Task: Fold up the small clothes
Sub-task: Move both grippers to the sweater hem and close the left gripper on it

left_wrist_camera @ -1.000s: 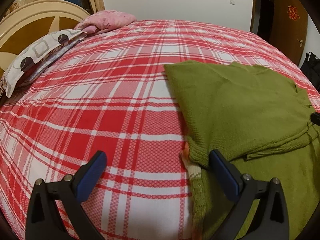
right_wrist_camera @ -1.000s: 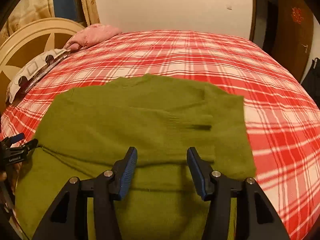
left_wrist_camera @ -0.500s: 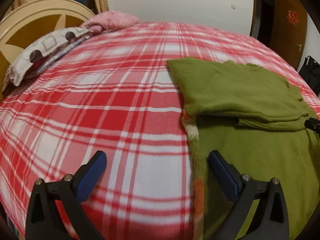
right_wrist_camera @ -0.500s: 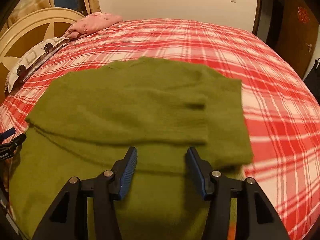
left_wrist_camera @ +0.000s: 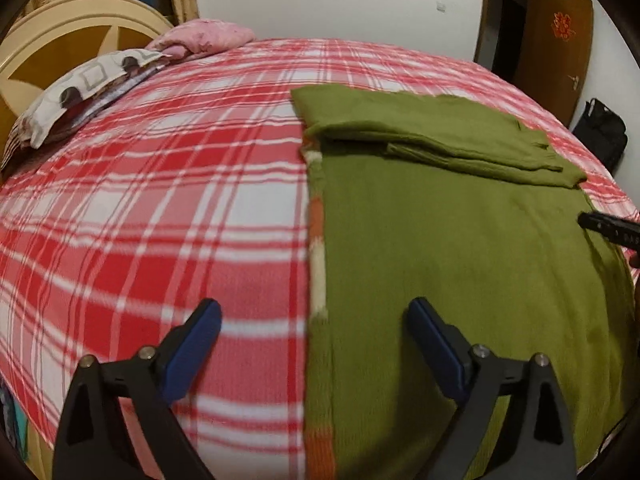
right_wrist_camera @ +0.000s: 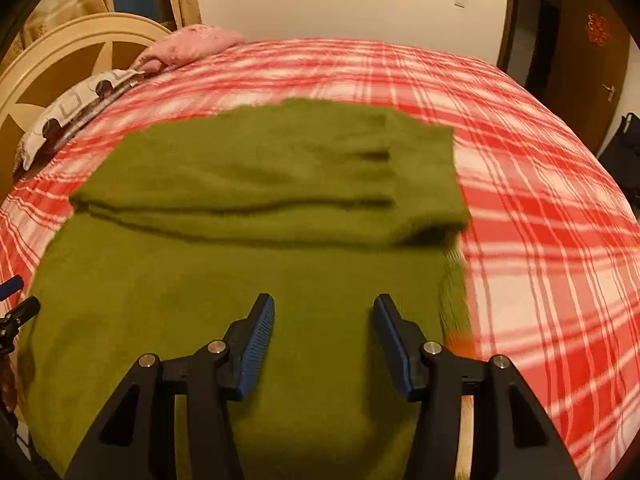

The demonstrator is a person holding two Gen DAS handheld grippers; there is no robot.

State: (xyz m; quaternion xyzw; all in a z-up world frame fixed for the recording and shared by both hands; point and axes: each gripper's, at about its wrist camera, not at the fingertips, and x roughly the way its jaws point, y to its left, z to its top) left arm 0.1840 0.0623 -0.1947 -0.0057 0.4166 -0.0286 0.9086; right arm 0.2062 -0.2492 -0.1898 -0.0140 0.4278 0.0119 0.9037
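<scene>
Green sweater (right_wrist_camera: 248, 288) lies flat on the bed (left_wrist_camera: 160, 208), plaid sheet, near the front edge. Far part is doubled back toward us: folded band (right_wrist_camera: 272, 176) w/ a sleeve cuff showing on top, so sleeves look tucked inside the stack. My read: first fold done, near half not yet folded.

Left tongs (left_wrist_camera: 314, 344): wide open, nothing held. They straddle the sweater's left side edge, the striped orange/cream trim (left_wrist_camera: 316, 248); one pad over bare sheet, other over green knit. Placement makes sense if the plan is to pinch that edge low down. Can't tell if they touch the cloth or hang just above it.

Right tongs (right_wrist_camera: 324, 332): partly open, narrower gap than left, empty. They sit over the near panel, inboard of the right side edge. Both frames are motion-blurred, so exact height is unclear.

Why symmetric: one tong per side keeps the hem level when lifted, so the fold lands square on the band. Judgement only.

Next likely needs: grab both near corners, lift, carry fwd over the band. Risk: knit is thick and floppy, so a one-layer pinch could drag the bottom layer or skew the stack.

Pillows (left_wrist_camera: 92, 84) and headboard (left_wrist_camera: 44, 60) are well apart at the far left, not in the way. Right tong's tip (left_wrist_camera: 608, 228) shows at the left cam's edge.
</scene>
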